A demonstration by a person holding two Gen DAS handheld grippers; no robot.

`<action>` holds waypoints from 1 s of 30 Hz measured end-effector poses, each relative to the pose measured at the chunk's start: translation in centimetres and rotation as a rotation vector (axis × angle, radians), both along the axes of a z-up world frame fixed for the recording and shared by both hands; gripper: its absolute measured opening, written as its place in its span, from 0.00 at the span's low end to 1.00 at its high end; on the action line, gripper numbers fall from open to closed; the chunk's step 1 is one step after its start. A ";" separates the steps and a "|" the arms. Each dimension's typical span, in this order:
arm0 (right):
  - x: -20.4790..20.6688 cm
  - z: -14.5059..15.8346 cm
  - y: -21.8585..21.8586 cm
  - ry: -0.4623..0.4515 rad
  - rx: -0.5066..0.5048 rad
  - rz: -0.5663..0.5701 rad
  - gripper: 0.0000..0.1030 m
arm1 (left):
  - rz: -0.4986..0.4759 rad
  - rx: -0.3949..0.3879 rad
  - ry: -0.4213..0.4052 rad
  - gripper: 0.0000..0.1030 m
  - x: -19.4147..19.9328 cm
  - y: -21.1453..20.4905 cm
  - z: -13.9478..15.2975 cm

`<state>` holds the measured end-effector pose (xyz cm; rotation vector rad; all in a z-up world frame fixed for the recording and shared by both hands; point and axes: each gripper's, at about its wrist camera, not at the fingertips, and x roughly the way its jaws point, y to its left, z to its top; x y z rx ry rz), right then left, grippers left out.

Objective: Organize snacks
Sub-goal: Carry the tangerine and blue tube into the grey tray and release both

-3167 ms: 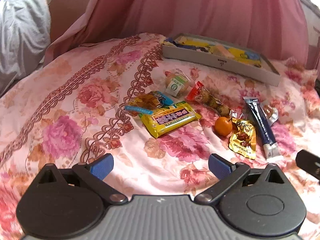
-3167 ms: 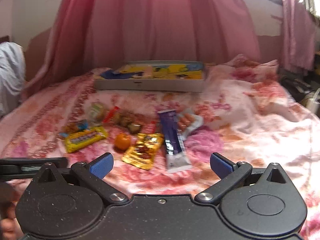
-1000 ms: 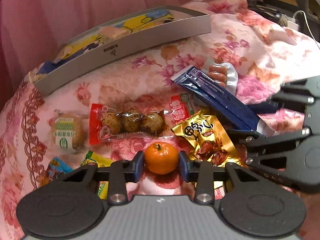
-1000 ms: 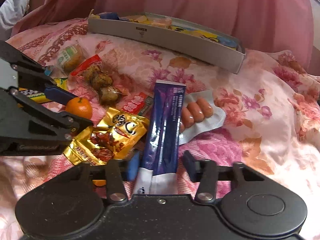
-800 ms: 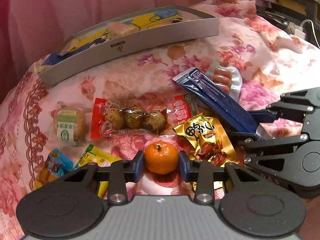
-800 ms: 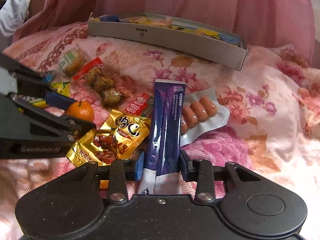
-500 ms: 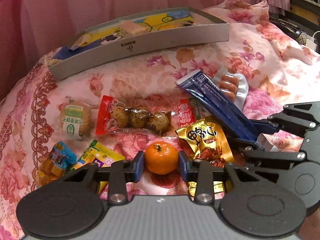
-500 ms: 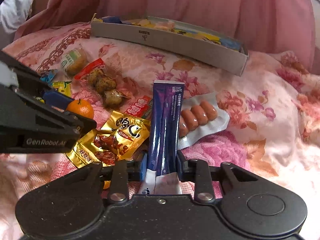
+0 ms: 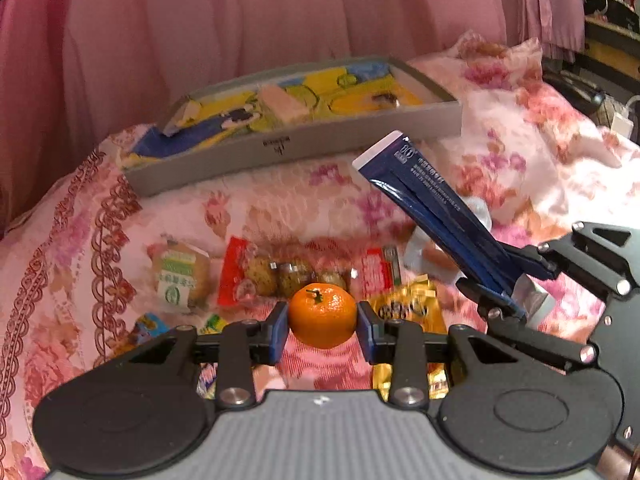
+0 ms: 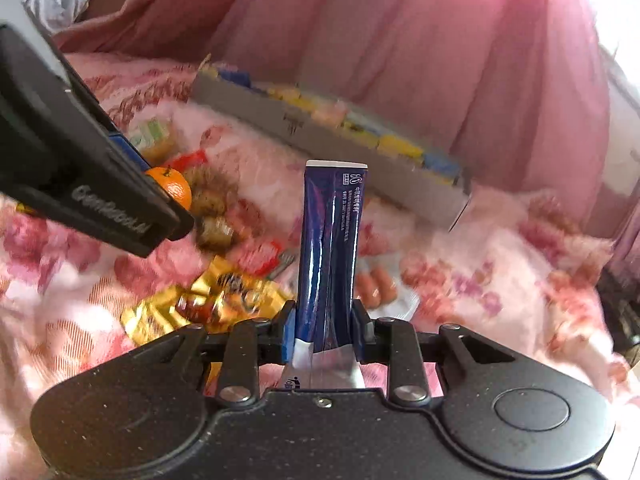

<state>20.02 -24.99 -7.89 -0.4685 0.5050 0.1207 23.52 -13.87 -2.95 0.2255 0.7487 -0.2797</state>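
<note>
My left gripper [image 9: 322,330] is shut on a small orange mandarin [image 9: 322,316], held just above the flowered bedspread. My right gripper [image 10: 323,336] is shut on a long dark-blue packet [image 10: 330,252], which sticks up and forward from its fingers; the same blue packet [image 9: 432,216] rises at the right in the left wrist view. A grey tray [image 9: 292,148] with yellow and blue packs inside lies at the back. From the right wrist, the mandarin [image 10: 173,188] and the tray [image 10: 320,136] show too.
Loose snacks lie on the bedspread: a green-labelled bun [image 9: 180,276], a red pack of brown eggs [image 9: 276,274], a gold foil pouch [image 9: 408,312], a sausage pack [image 10: 376,284]. Pink curtains [image 9: 280,20] hang behind the tray. Dark furniture and cables [image 9: 604,80] sit at right.
Both grippers have lifted with their loads. The blue packet has risen off the bed and now tilts up. The mandarin stays between the left fingers.
</note>
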 end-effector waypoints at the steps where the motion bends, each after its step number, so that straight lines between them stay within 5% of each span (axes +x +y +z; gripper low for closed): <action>1: -0.1 0.2 -0.1 -0.022 0.004 -0.003 0.28 | 0.005 -0.005 -0.007 0.38 0.1 0.0 0.3; 9: 1.5 2.8 -2.0 -0.193 0.116 -0.066 0.28 | 0.029 -0.046 -0.090 0.38 2.3 -0.6 3.4; 19: 7.5 6.9 -3.8 -0.405 0.306 -0.128 0.28 | 0.101 -0.126 -0.245 0.38 9.5 -2.2 8.4; 30: 14.9 6.6 -7.1 -0.379 0.449 -0.169 0.28 | 0.120 -0.259 -0.259 0.38 16.6 -5.3 7.6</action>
